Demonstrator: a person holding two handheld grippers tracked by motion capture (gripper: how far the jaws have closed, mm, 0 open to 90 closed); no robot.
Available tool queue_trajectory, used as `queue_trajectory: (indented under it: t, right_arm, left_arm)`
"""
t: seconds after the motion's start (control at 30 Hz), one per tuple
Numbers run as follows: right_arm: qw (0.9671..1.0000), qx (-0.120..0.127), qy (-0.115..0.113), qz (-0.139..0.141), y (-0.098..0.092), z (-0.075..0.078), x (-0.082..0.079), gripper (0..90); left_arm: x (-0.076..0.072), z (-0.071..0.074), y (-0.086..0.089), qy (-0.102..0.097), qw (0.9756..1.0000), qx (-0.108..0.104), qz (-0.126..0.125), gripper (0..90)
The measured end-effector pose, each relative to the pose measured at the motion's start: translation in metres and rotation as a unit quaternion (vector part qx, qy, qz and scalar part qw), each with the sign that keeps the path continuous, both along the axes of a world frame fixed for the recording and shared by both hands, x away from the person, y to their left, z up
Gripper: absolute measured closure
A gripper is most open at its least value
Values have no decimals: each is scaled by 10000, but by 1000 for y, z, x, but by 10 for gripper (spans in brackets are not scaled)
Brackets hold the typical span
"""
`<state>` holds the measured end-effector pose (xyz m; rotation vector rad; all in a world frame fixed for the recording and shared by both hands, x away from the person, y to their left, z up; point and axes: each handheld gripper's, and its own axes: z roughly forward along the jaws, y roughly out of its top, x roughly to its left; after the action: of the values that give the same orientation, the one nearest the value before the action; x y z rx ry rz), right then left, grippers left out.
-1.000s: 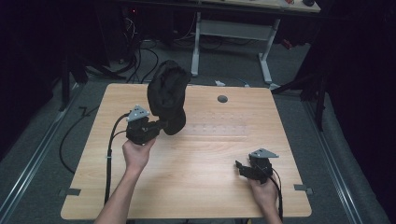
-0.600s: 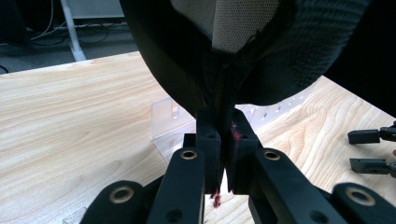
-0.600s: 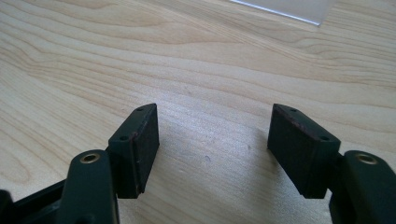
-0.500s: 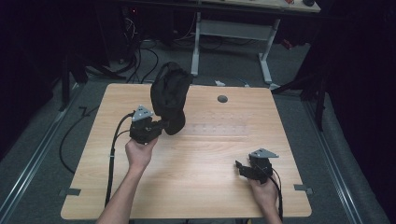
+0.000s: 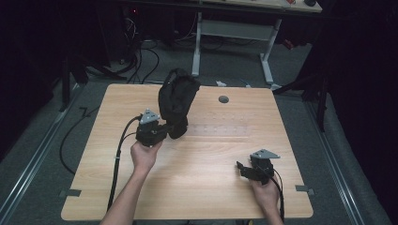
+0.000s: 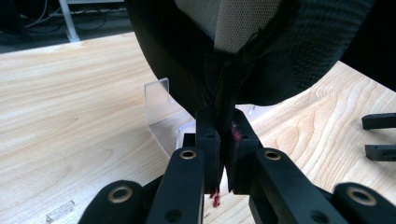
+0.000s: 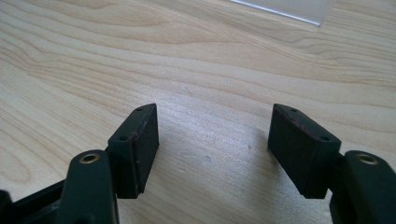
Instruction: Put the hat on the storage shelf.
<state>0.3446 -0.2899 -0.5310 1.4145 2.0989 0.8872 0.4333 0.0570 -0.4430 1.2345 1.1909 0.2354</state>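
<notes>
At a wooden table (image 5: 197,154), the left gripper (image 5: 162,131) holds a black cap (image 5: 176,101) up off the surface, its jaws pinched tight on a fold of the cap's lower edge. The left gripper view shows that pinch close up: the dark fabric of the cap (image 6: 243,51) runs straight down between the two pads, with a patch of pale mesh lining above. Beneath and behind the cap stands a clear stand (image 6: 161,109), an angled acrylic piece resting on the wood, just below the hanging fabric.

The right gripper (image 5: 245,169) rests low near the table's front right, well apart from the cap. Its jaws stand wide open with nothing between them, bare wood grain showing in the gap in the right gripper view (image 7: 212,149).

The step in hand looks like carrying the cap toward the stand. The next move likely calls for lowering the cap's crown over the stand and letting the pinched edge go only once the fabric is seated; the idle gripper could steady the far side.

Compared with a second ago, the cap sits slightly lower and more slumped to the right, and the left gripper has drifted a little toward the person. The right gripper has not moved.
</notes>
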Motion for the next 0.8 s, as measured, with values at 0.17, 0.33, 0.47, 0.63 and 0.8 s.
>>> queue_trajectory:
  t: [0.17,0.33,0.47,0.63,0.8]
  right_arm:
    - [10000,6,7,-12,0,0,0,339]
    - [10000,-9,-5,4,0,0,0,339]
    - [10000,2,3,-5,0,0,0,339]
    - [10000,-10,-7,7,0,0,0,339]
    - [10000,11,10,-12,0,0,0,339]
  left_arm:
    - [1,-3,1,49,9999,-146,25,840]
    - [1,-3,3,86,9998,-160,34,794]
    - [1,-3,5,147,9997,-156,90,705]
    - [1,-2,6,177,9997,-137,124,585]
    - [-1,-1,7,196,9997,-143,86,473]
